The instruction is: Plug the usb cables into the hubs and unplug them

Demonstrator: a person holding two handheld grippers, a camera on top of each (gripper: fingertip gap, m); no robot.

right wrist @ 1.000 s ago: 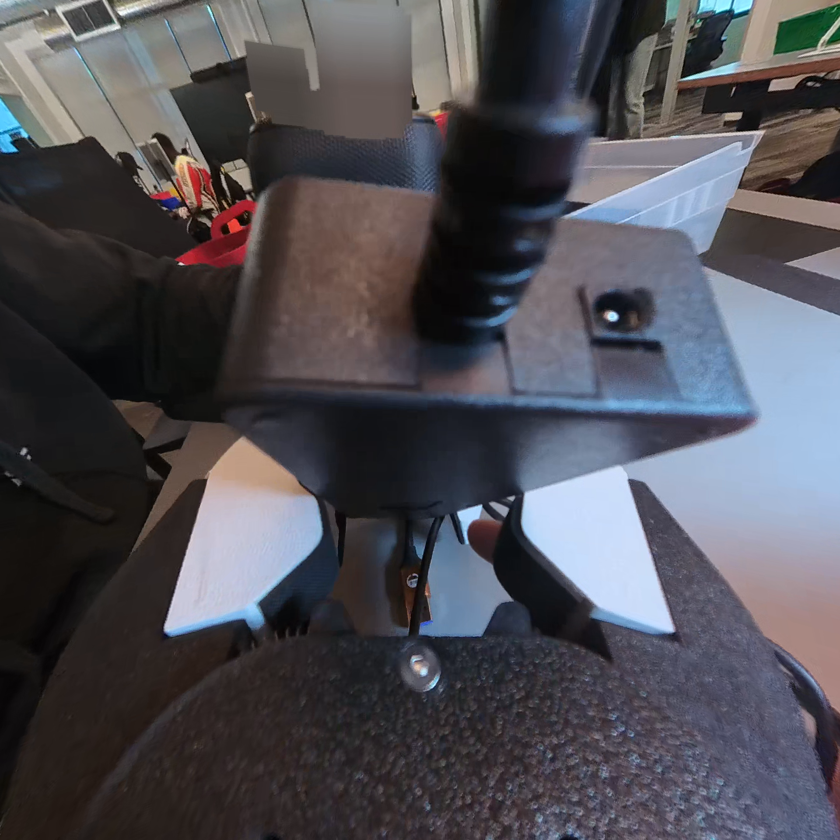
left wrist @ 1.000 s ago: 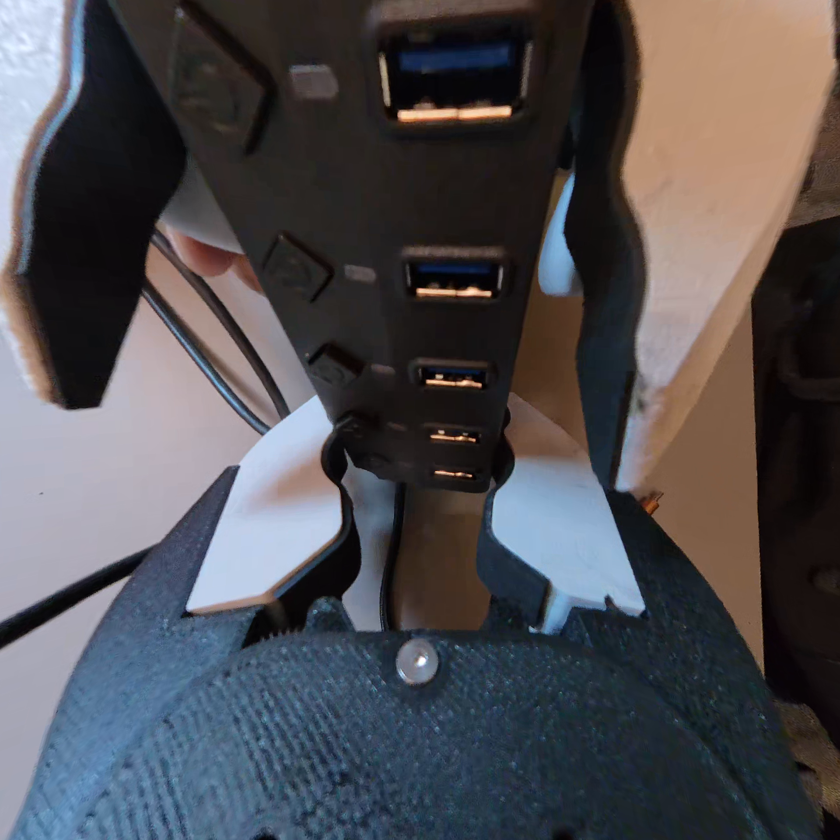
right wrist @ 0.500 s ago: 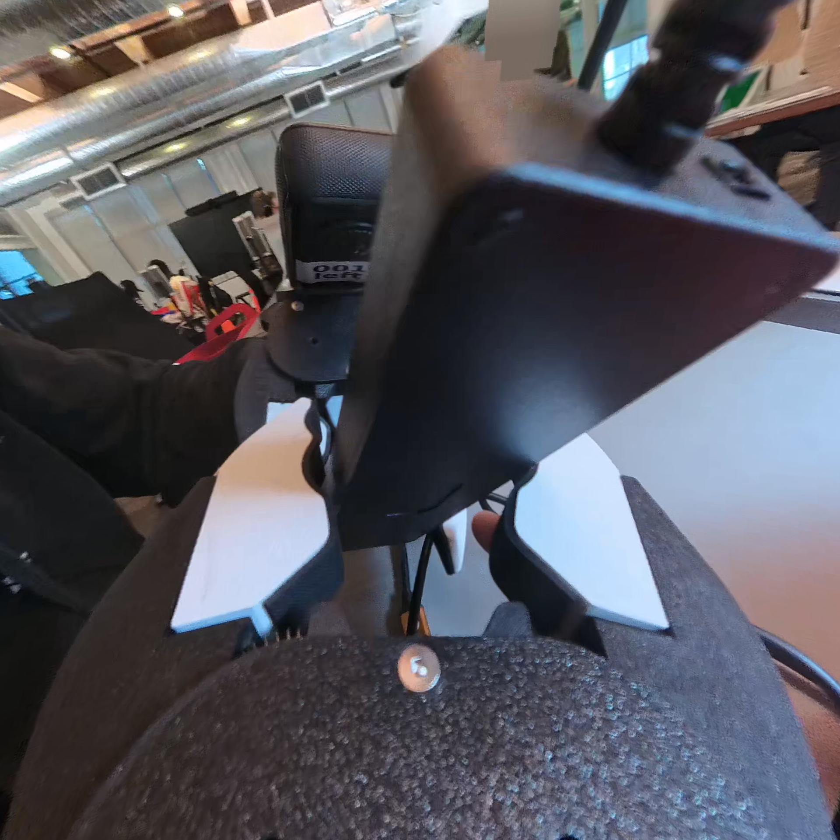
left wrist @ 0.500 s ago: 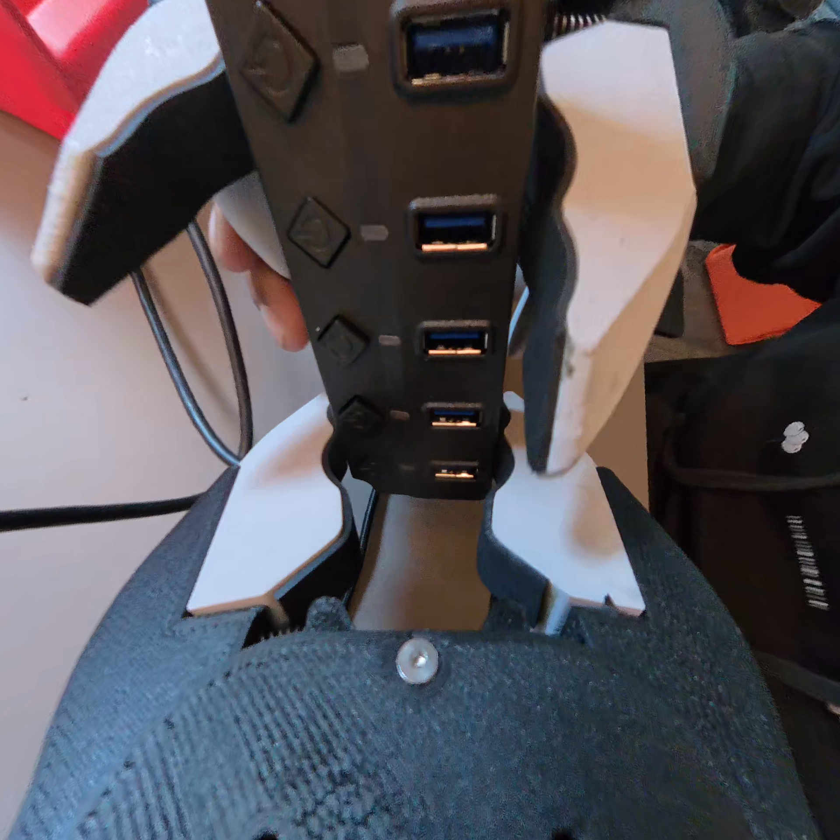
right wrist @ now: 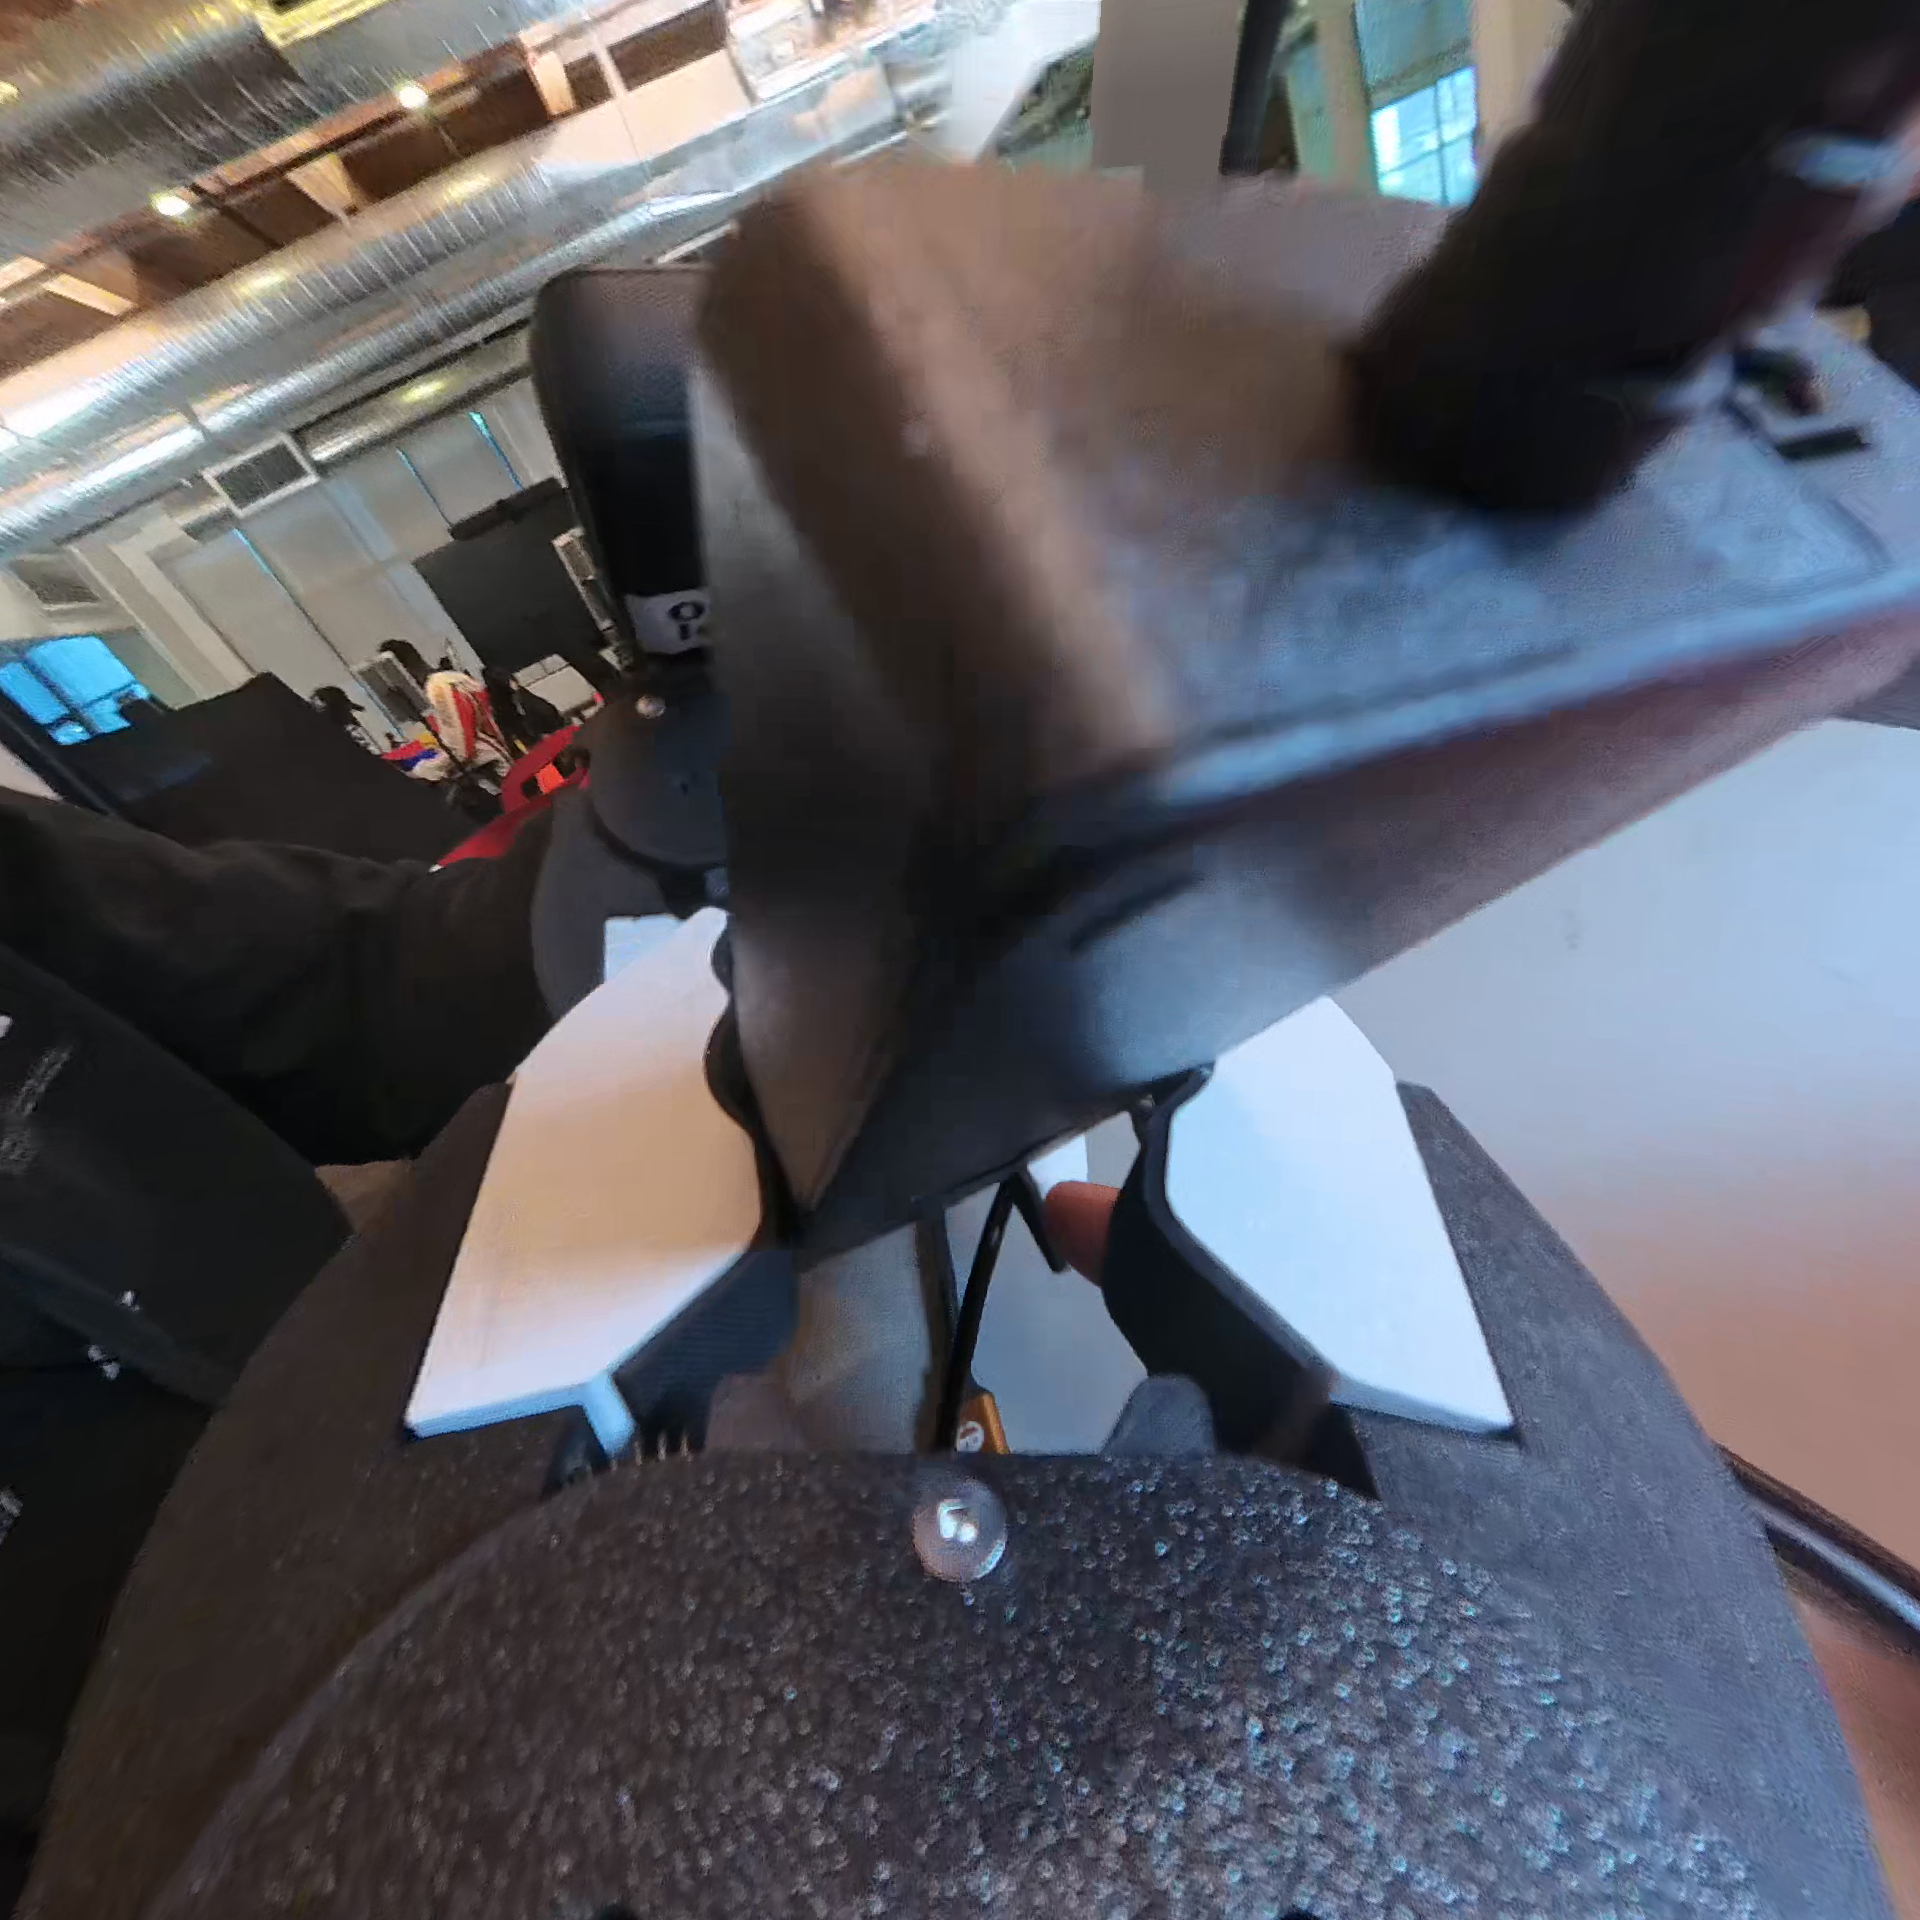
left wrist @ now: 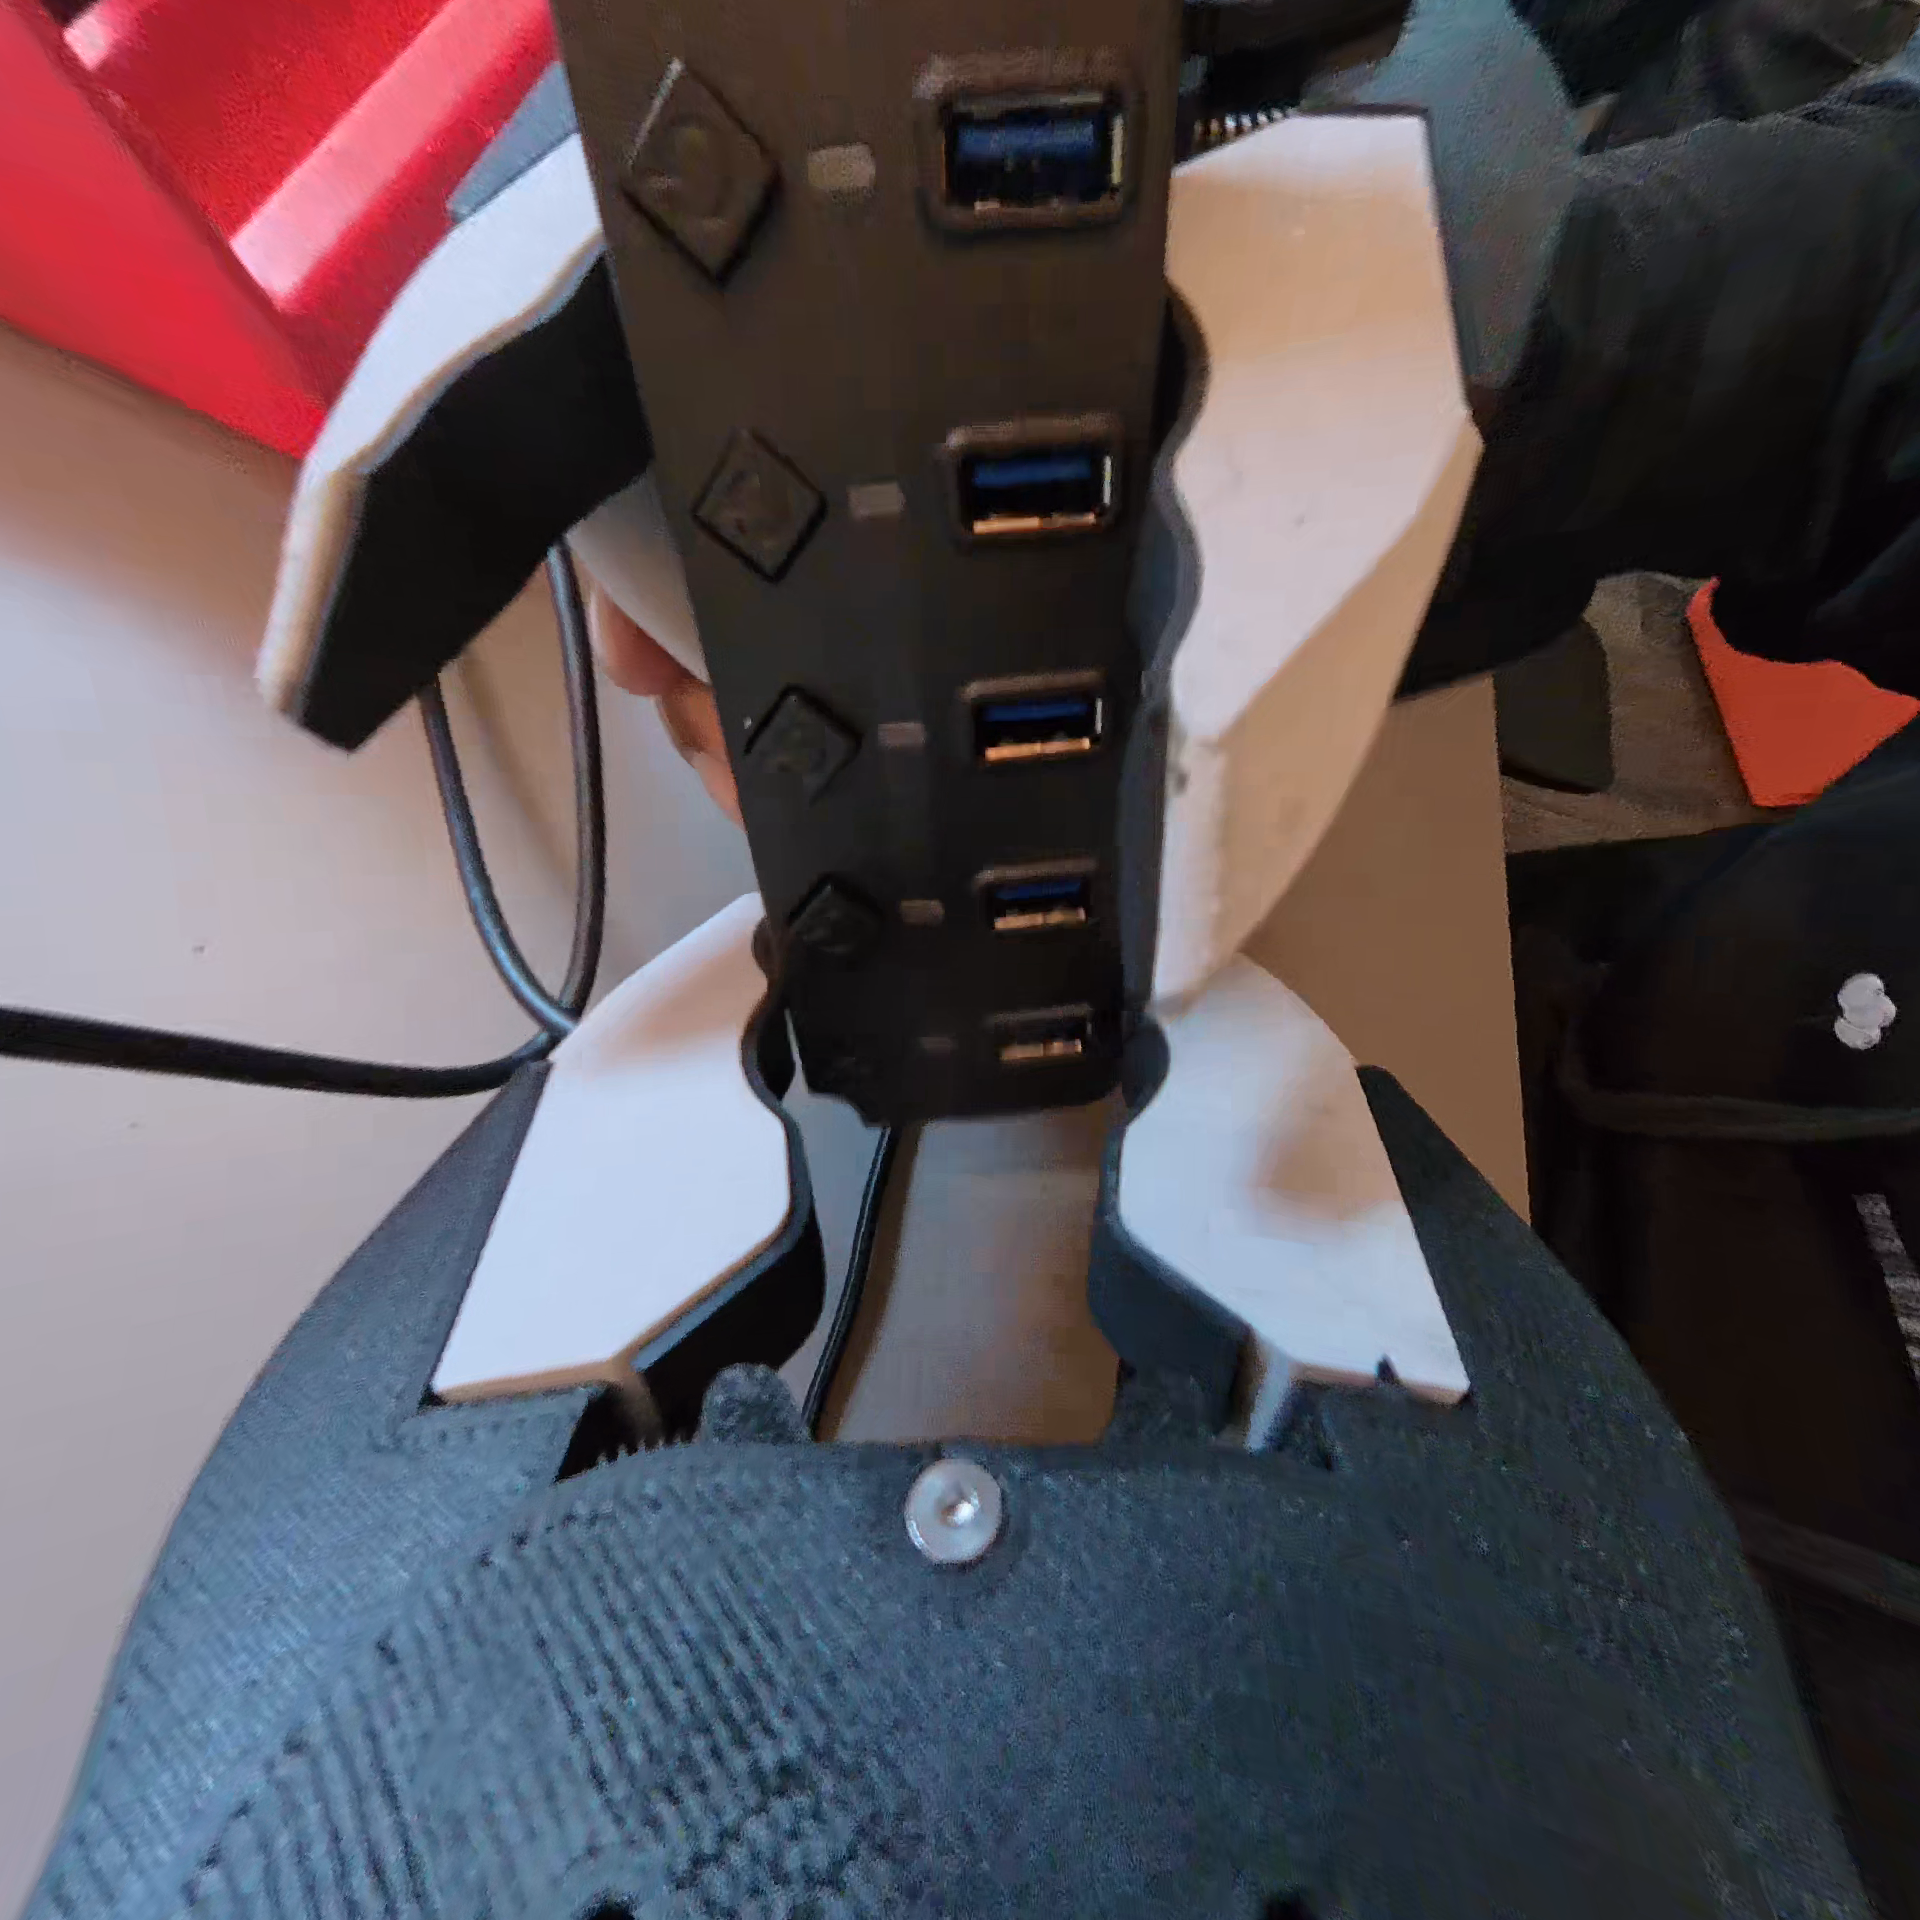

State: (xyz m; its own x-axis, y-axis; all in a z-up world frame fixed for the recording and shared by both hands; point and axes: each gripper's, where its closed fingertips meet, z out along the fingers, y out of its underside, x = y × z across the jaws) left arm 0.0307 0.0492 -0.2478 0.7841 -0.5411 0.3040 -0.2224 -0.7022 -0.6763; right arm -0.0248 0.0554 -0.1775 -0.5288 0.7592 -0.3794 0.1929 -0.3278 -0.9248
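I am holding the black usb hub (left wrist: 914, 582) up above the pale tabletop (left wrist: 187, 862), near its edge, where dark bags and clothing are showing beyond it on the right of the left wrist view. My left hand-held gripper (left wrist: 951, 1081) is clamped on the near end of the hub, its white fingers (left wrist: 623, 1226) pressing both narrow sides, and the row of five blue ports is facing the camera with the diamond buttons beside them. My right hand-held gripper (right wrist: 966, 1174) is pinching the hub farther along from the other end; in the right wrist view its jaws are closing on the hub's edge, which is blurred and tilted there. A thick black cable (right wrist: 1621, 270) is leaving the hub's far end. A thinner black cable (left wrist: 488, 831) is looping over the tabletop under the hub.
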